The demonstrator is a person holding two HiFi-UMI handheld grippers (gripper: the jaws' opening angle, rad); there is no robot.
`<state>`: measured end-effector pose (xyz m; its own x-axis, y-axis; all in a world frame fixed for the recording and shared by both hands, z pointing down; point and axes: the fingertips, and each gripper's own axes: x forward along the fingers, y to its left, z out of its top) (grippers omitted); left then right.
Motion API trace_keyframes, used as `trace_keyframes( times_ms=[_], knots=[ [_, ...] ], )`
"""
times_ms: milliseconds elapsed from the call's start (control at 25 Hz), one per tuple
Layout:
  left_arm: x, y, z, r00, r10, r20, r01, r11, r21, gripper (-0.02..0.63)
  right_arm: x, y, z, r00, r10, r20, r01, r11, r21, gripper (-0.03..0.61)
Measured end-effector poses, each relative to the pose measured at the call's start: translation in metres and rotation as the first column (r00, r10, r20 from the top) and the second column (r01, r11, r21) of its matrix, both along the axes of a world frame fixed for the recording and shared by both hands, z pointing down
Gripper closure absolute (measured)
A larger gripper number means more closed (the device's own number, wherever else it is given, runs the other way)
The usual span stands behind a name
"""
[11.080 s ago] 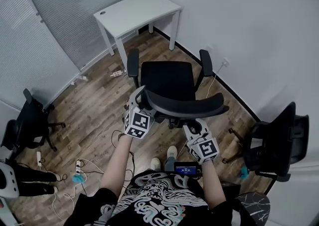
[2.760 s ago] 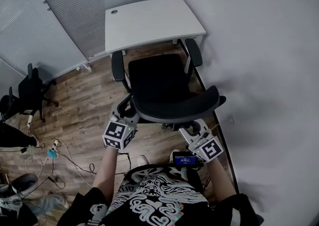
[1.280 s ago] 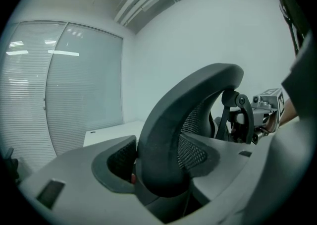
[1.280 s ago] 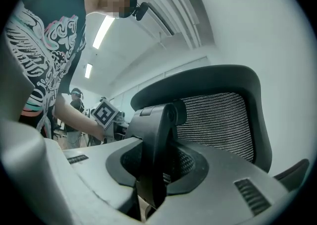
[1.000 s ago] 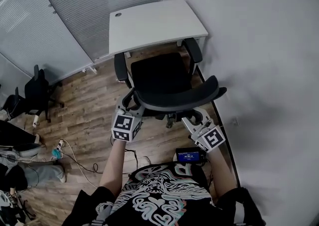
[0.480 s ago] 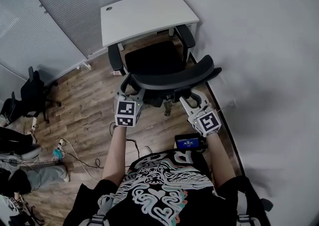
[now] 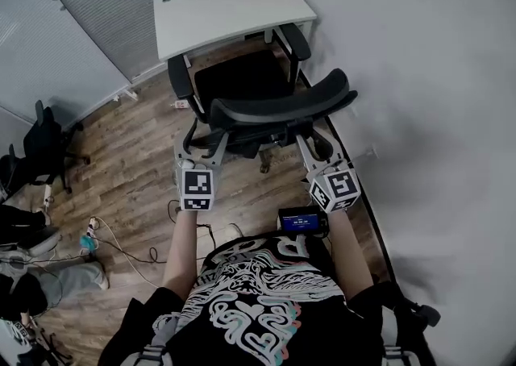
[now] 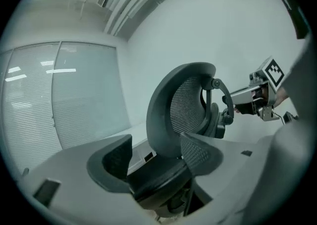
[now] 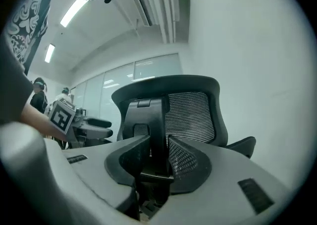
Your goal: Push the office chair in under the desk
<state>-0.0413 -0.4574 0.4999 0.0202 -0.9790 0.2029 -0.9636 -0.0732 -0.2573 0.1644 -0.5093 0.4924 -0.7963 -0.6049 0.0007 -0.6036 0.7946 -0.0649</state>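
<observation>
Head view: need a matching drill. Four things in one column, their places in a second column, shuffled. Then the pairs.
Things
1. white rectangular desk
2. black mesh-backed office chair
3. small black device with a lit blue screen
4. second black swivel chair

Places
A. far left edge of the view
B. lowest of the four in the view, nearest the camera
C. top of the view
D. just below the desk in the view, armrests at its edge

Pairs: 1-C, 2-D, 3-B, 4-A
</observation>
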Motion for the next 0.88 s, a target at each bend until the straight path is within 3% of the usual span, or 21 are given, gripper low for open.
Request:
trace_keyframes(
  times_ms=[200,360,520,600,640,760,880],
  knots=[
    [-0.007,0.023,-0.001,0.999,0.005,-0.036,-0.005,1.0,0.006,0.308,0.017,0.015,-0.008,0.995,0.097,0.034,-0.097,0.995,-0.018,0.491],
    [-0.003,0.034,-0.009,0.996,0.043,-0.082,-0.039,0.998,0.048,0.33,0.015,0.033,-0.017,0.99,0.139,0.009,-0.139,0.99,0.023,0.495],
    [0.0,0.052,-0.014,0.987,0.109,-0.117,-0.101,0.992,0.073,0.412,0.006,0.062,-0.021,0.984,0.176,0.001,-0.176,0.984,0.027,0.56],
    [-0.002,0.062,-0.015,0.98,0.121,-0.158,-0.112,0.992,0.063,0.511,0.006,0.078,-0.023,0.981,0.194,0.012,-0.194,0.981,0.011,0.56],
    [-0.006,0.066,-0.014,0.976,0.111,-0.187,-0.103,0.993,0.05,0.597,0.006,0.085,-0.024,0.98,0.2,0.014,-0.2,0.98,0.003,0.56],
    [-0.012,0.078,0.001,0.958,0.094,-0.27,-0.1,0.995,-0.009,0.598,0.006,0.105,-0.02,0.977,0.213,0.002,-0.213,0.977,-0.024,0.561],
    [-0.015,0.088,0.011,0.956,0.129,-0.265,-0.142,0.989,-0.032,0.597,0.0,0.121,-0.017,0.973,0.232,-0.004,-0.232,0.972,-0.04,0.561]
  ],
)
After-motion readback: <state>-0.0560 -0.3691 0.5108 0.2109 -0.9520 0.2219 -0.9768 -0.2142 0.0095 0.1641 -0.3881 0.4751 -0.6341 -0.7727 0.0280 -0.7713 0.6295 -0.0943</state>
